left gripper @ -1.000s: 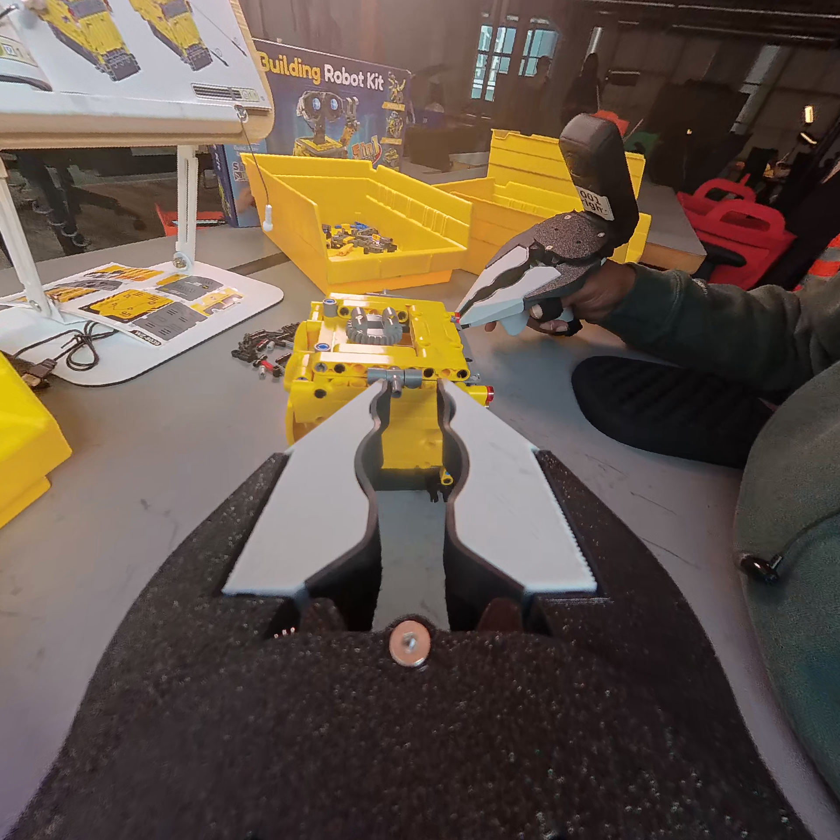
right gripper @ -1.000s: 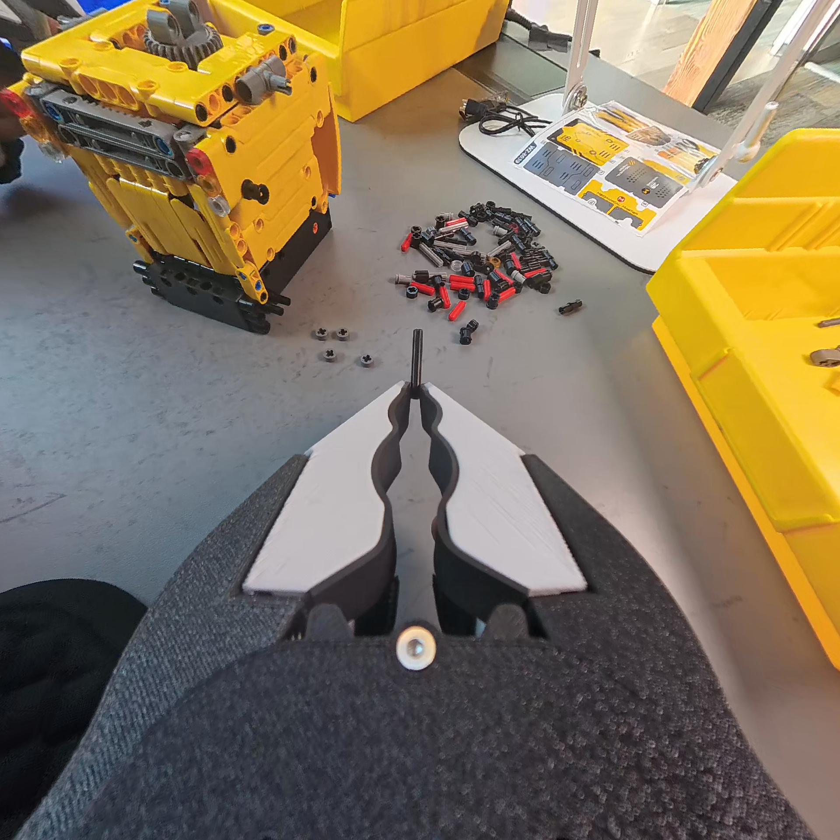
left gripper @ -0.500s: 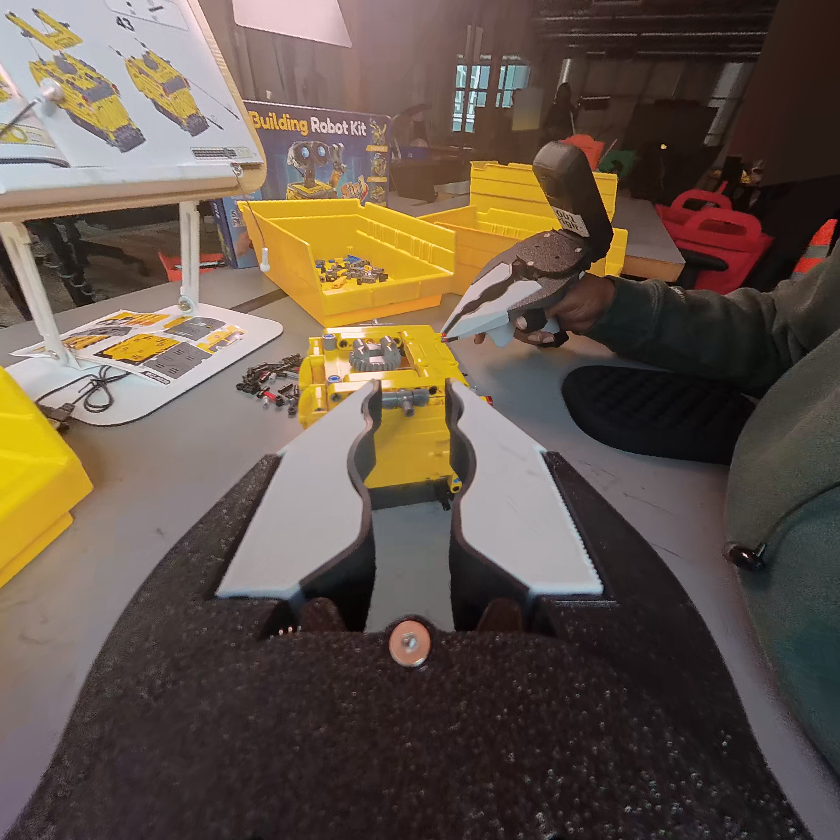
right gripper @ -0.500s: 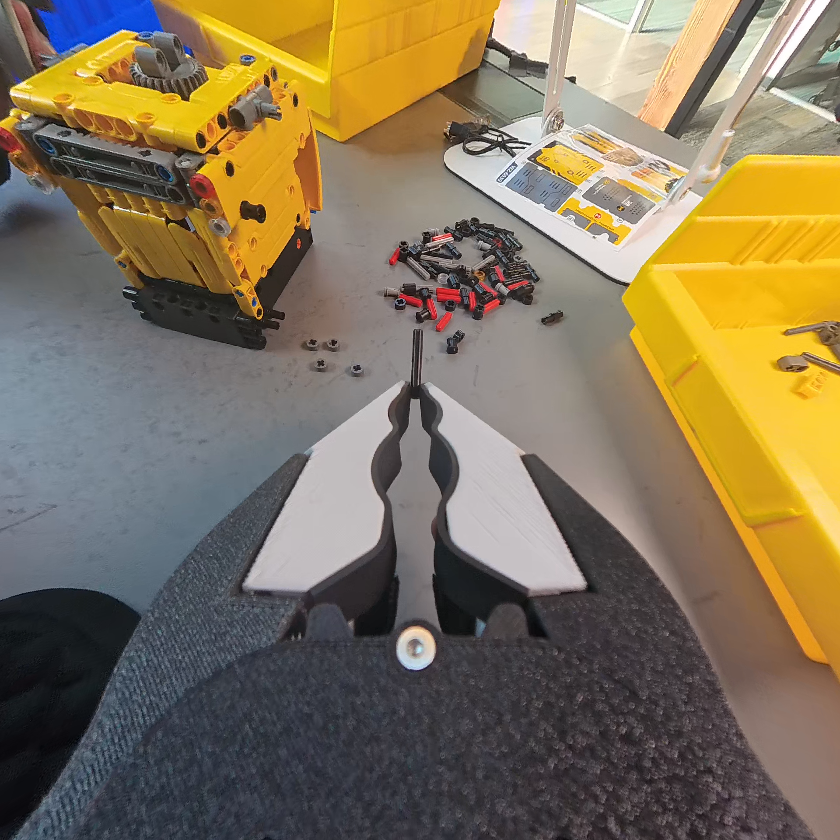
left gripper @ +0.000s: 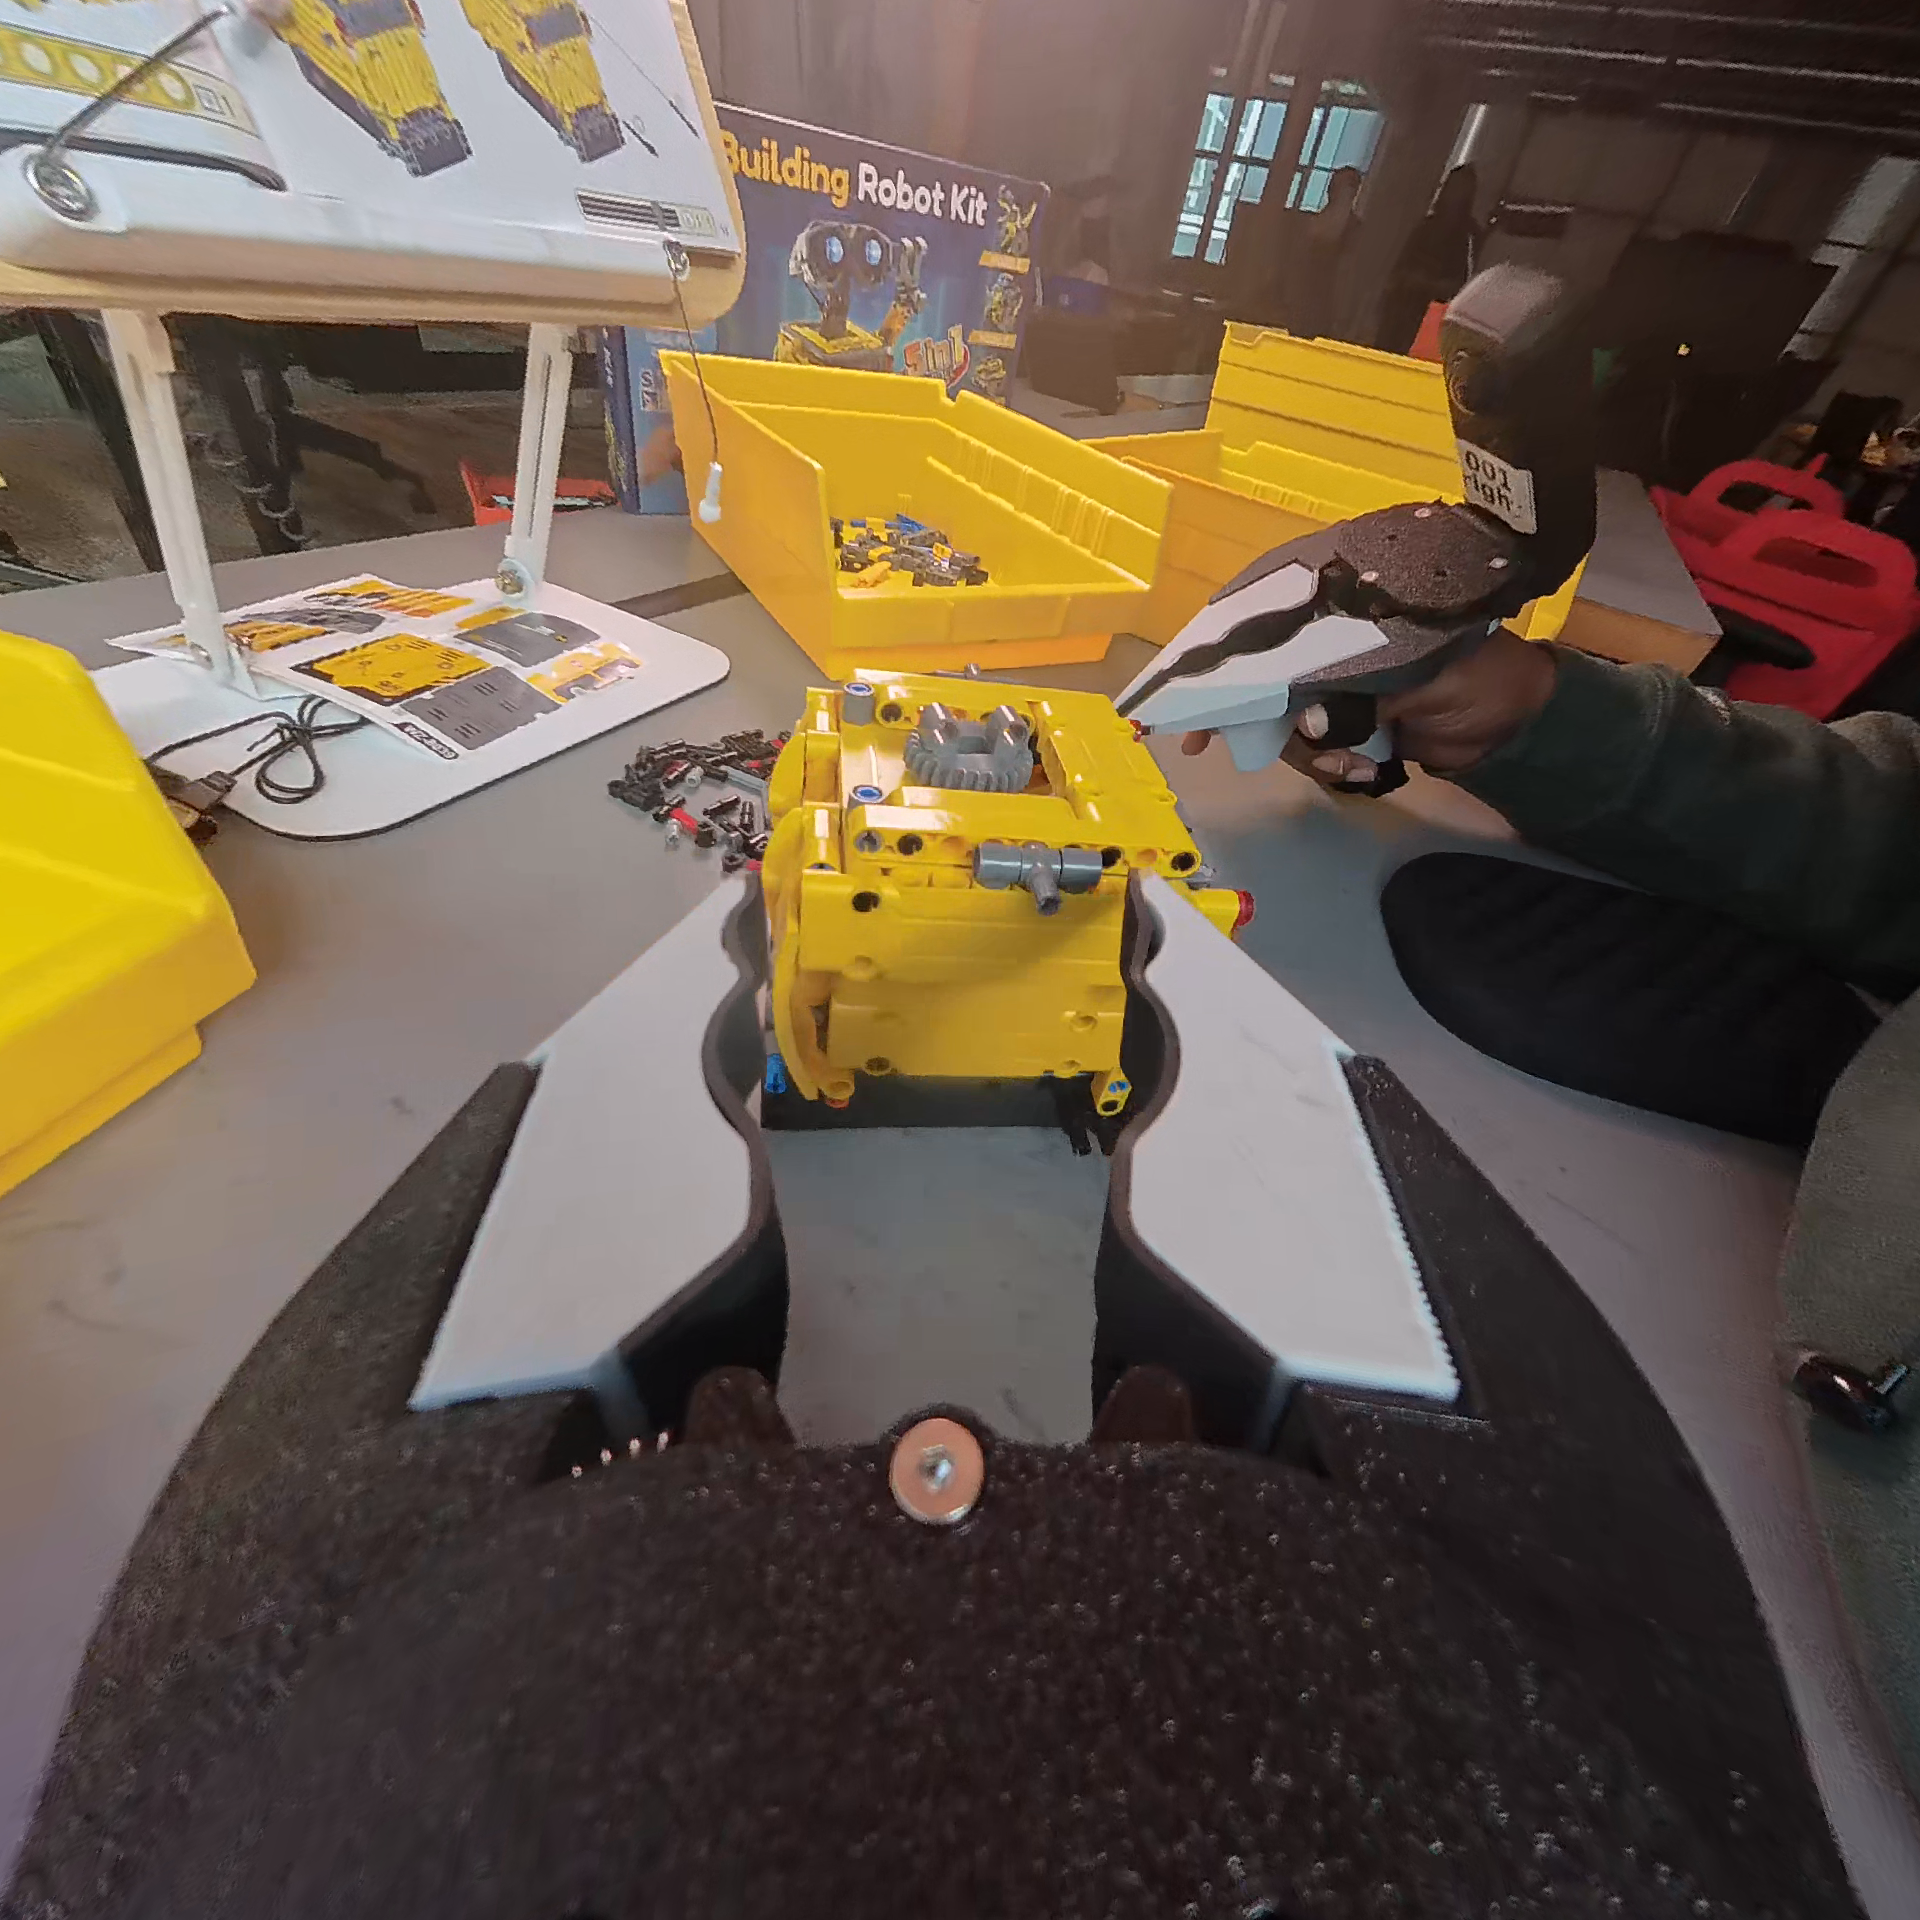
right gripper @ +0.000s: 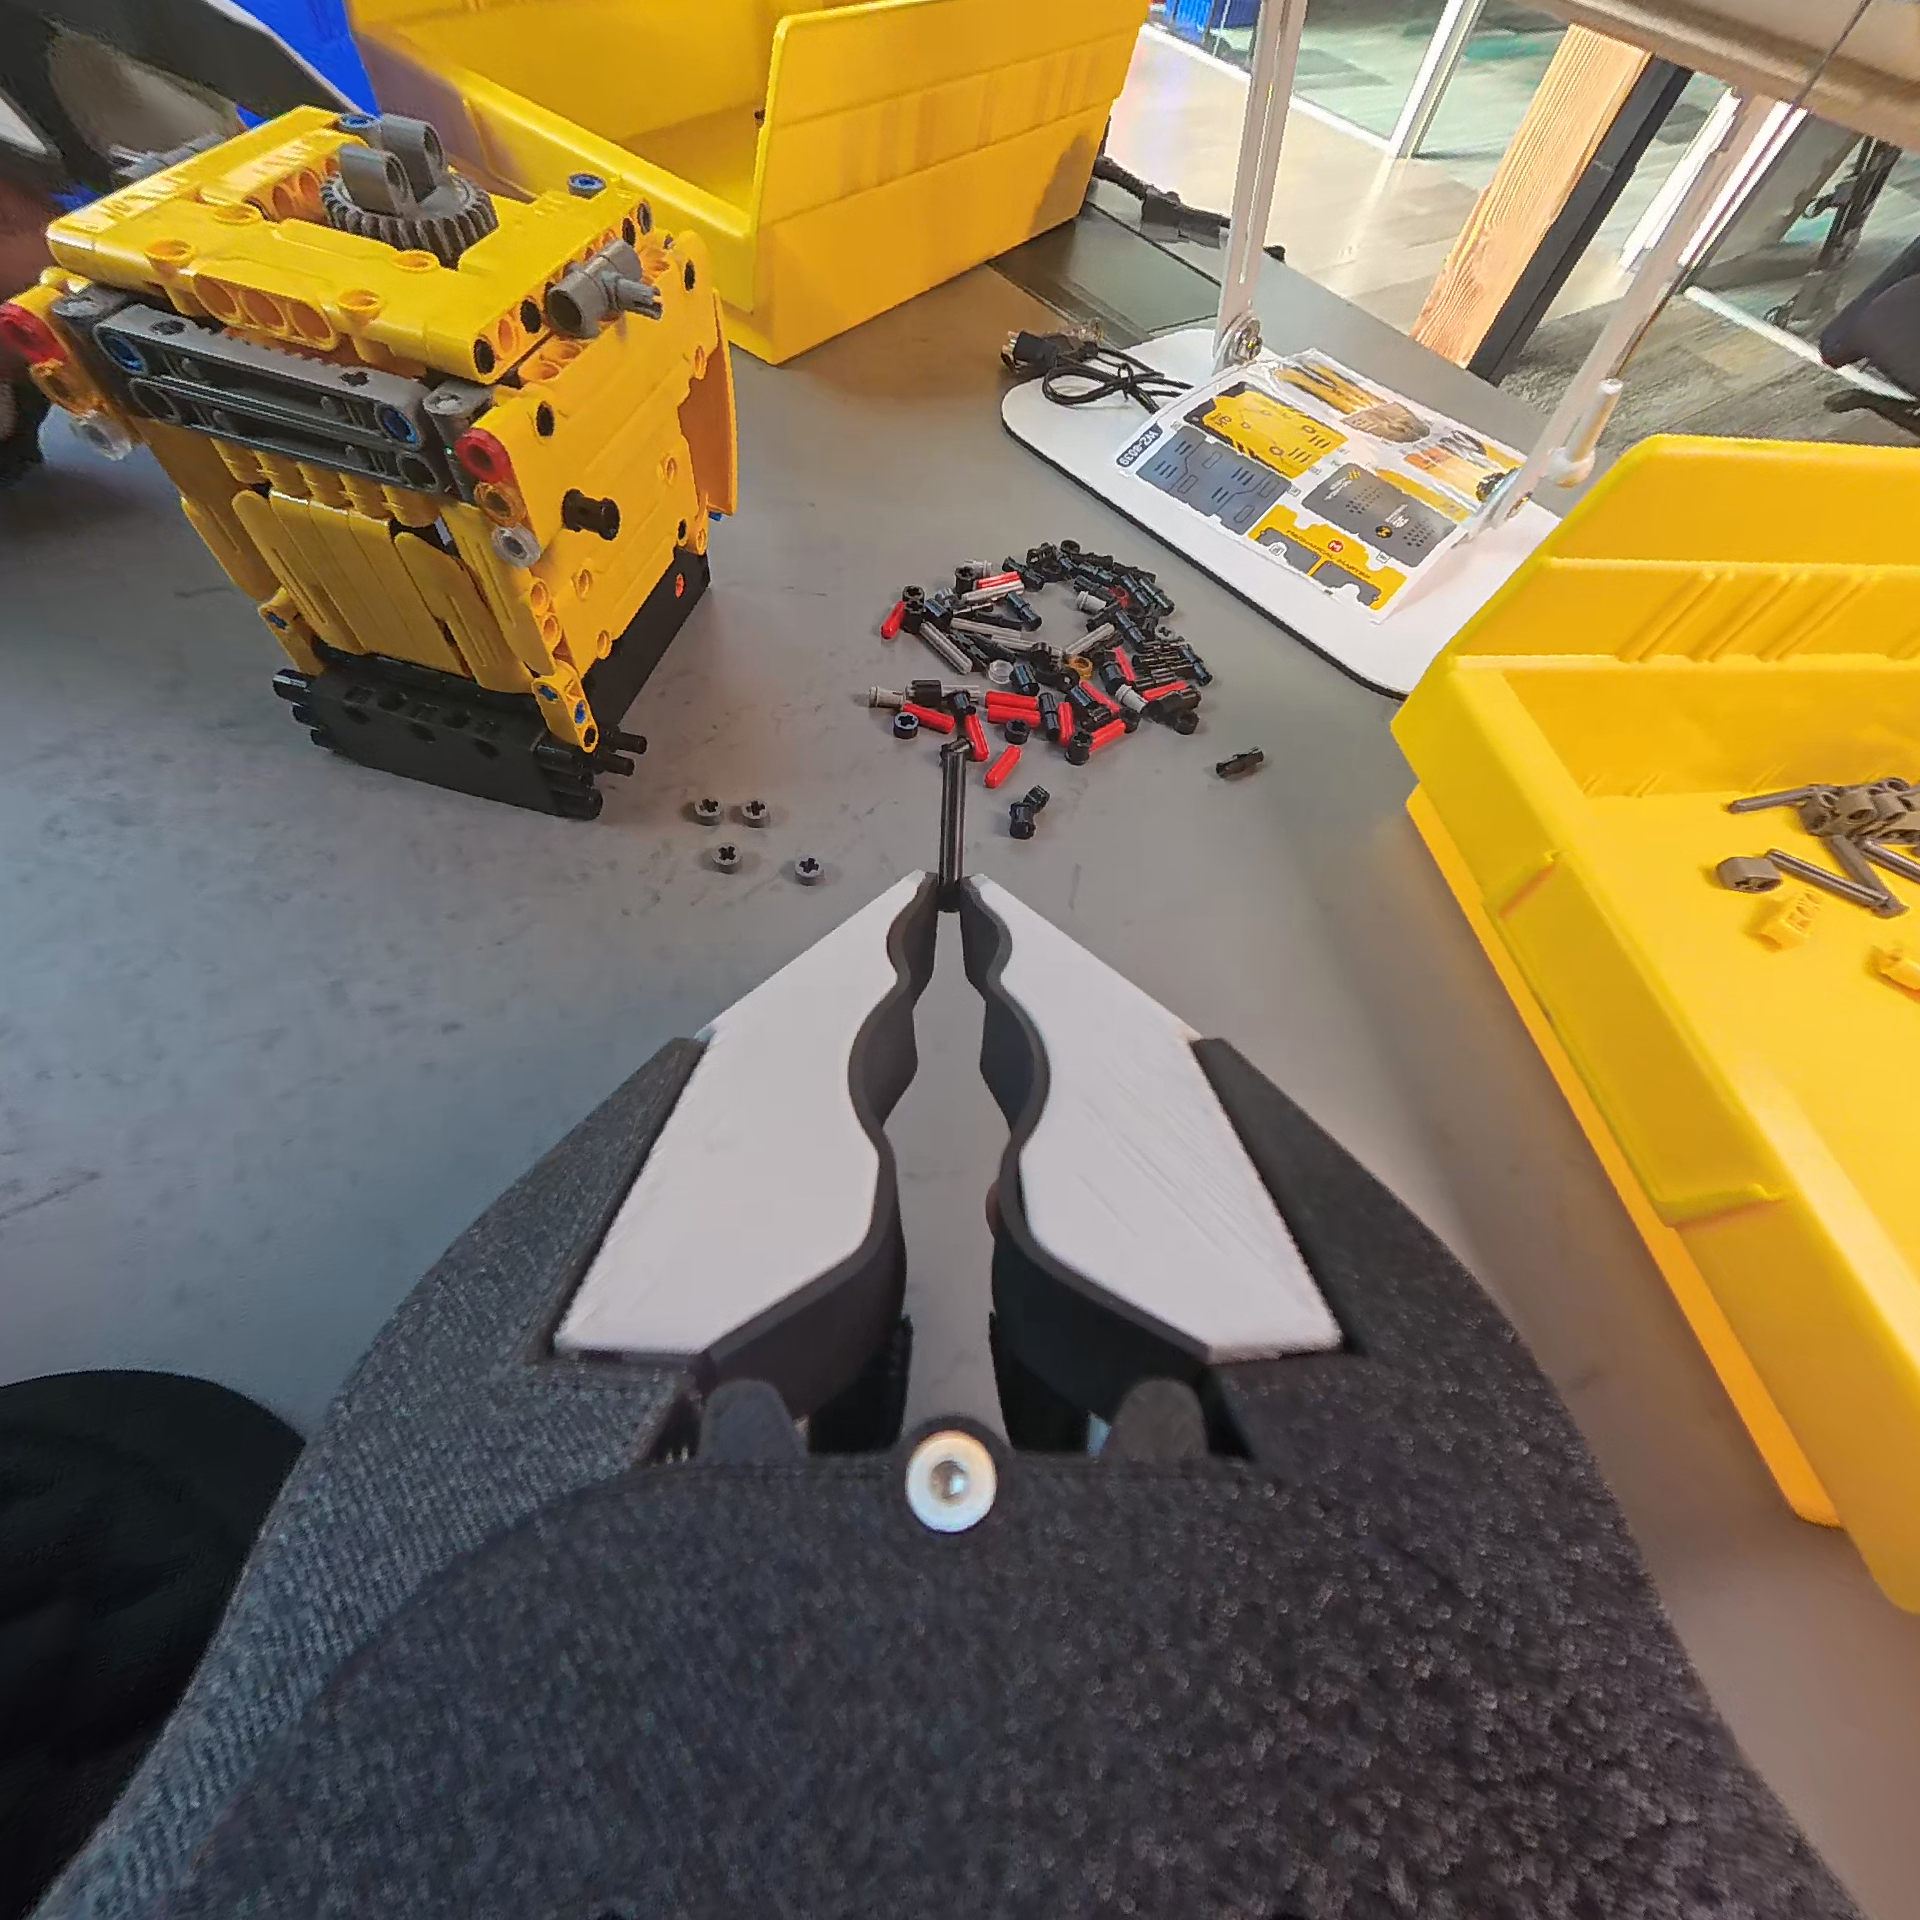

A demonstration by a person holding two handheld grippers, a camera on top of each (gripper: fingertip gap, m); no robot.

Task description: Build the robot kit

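Grey matte table (right gripper: 260, 1039), open room in front of the right gripper. Yellow ribbed plastic bins (right gripper: 1662, 1039) line its right edge and far side. Blocky yellow brick model (left gripper: 956, 935) on a black base stands mid-table; left gripper (left gripper: 940, 894) spread wide, fingers flanking its sides, contact unclear. Loose pile of black and red pins (right gripper: 1049, 655) just beside the model. Right gripper (right gripper: 948, 883) clenched on thin black axle (right gripper: 950, 816), tip above the pile.
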